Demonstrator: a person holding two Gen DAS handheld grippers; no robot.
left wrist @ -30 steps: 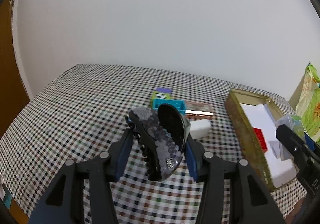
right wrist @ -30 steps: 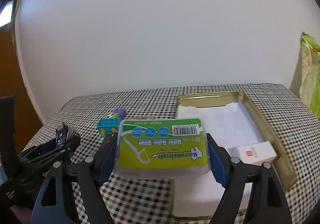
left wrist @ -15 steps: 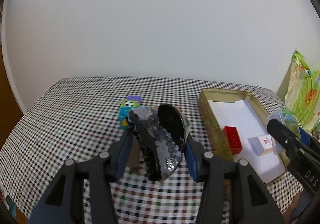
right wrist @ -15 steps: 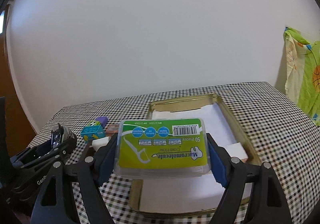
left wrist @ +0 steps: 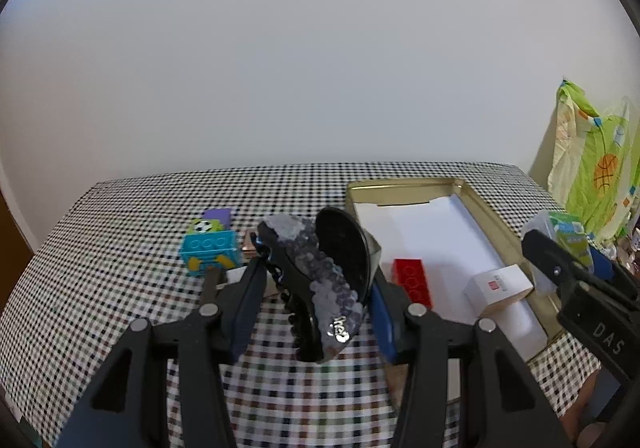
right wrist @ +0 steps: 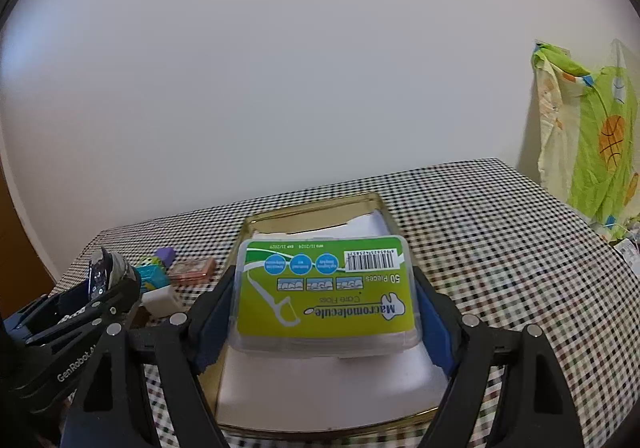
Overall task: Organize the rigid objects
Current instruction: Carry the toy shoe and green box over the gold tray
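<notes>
Gold tin (right wrist: 312, 207) lies directly beneath the right gripper (right wrist: 324, 312), jaws clamping the floss box (right wrist: 324, 288); left gripper (left wrist: 316, 288), just beside the tin, grips a hair claw (left wrist: 316, 272).

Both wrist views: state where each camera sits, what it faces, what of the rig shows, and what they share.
Left wrist: on the left gripper, facing along its fingers over the checkered table; it is shut on the hair claw, and the right gripper shows at the right edge.
Right wrist: on the right gripper, shut on the floss box above the gold tray; the left gripper shows at the lower left.
Shared: tray, blue toy block, white wall, green bag.
</notes>
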